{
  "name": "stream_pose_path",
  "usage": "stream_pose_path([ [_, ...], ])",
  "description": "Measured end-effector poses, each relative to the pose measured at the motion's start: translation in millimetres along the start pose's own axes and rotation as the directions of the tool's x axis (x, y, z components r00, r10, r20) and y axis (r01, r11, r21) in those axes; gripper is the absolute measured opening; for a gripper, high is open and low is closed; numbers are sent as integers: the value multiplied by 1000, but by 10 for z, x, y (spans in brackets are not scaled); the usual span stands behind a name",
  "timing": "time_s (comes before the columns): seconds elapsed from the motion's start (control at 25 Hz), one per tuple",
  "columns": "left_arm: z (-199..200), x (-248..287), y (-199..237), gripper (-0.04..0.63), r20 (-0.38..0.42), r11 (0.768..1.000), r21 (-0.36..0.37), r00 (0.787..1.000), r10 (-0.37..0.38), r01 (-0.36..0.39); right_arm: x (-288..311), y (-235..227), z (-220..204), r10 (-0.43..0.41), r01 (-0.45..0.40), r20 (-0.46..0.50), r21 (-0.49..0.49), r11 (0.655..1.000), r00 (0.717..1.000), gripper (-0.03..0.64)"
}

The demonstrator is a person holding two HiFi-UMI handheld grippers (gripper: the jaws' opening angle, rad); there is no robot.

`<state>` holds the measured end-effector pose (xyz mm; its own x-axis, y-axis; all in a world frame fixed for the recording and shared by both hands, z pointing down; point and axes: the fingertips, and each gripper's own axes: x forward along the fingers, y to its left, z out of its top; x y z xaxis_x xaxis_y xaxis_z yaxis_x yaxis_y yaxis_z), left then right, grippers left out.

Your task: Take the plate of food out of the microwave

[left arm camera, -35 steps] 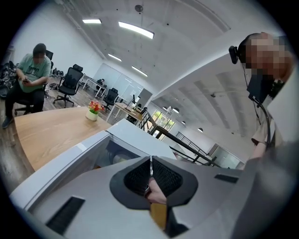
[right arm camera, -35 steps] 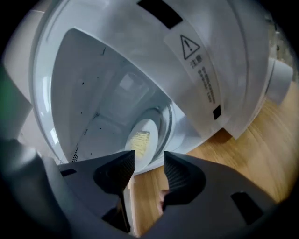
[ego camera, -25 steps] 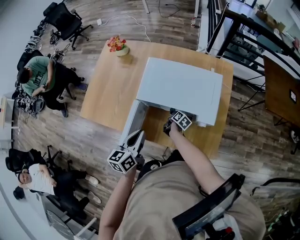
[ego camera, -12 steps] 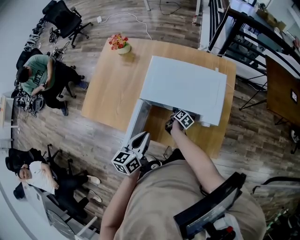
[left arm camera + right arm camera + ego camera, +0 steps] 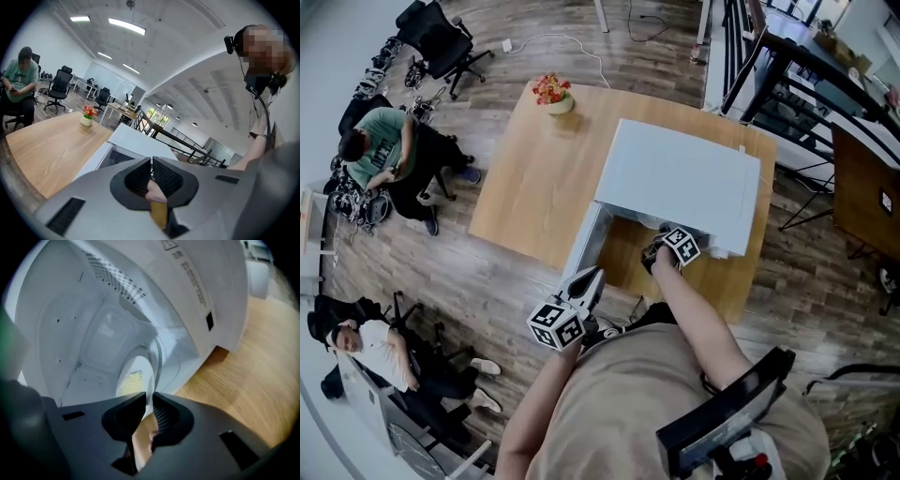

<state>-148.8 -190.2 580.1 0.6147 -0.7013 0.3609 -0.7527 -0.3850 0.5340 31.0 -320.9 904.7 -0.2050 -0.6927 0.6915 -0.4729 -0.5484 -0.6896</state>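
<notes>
The white plate (image 5: pixel 135 377), with a yellowish patch of food at its centre, sits on the glass turntable (image 5: pixel 159 359) inside the open microwave (image 5: pixel 187 291). It looks stiff, smooth and breakable, probably slippery and prone to tipping, so the near rim is the place to pinch. The right gripper (image 5: pixel 149 401) has just been closing, and its jaws nip that rim. The left gripper (image 5: pixel 151 172) is clenched on nothing.

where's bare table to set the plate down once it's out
The widest bare patch of the table lies left of the microwave, from the flower pot at the far corner to the near edge. A narrower strip runs along the near edge right of the forearm. Crowded: the mouth, between the open door and that forearm.
</notes>
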Motion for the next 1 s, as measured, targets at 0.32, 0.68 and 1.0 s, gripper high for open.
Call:
stream_pose_path([
  [0.32,26,-97,-25,2,-31,998,39,998,-54,55,-193,-30,-63,172,-173,26,219,960,985,24],
  [0.68,23,-187,22,2,-50,994,55,994,-96,99,-427,140,-117,322,-324,51,241,915,945,14],
  [1.0,-42,-172,-80,2,-69,988,64,988,-137,142,-672,100,-86,358,-358,47,243,902,933,14],
])
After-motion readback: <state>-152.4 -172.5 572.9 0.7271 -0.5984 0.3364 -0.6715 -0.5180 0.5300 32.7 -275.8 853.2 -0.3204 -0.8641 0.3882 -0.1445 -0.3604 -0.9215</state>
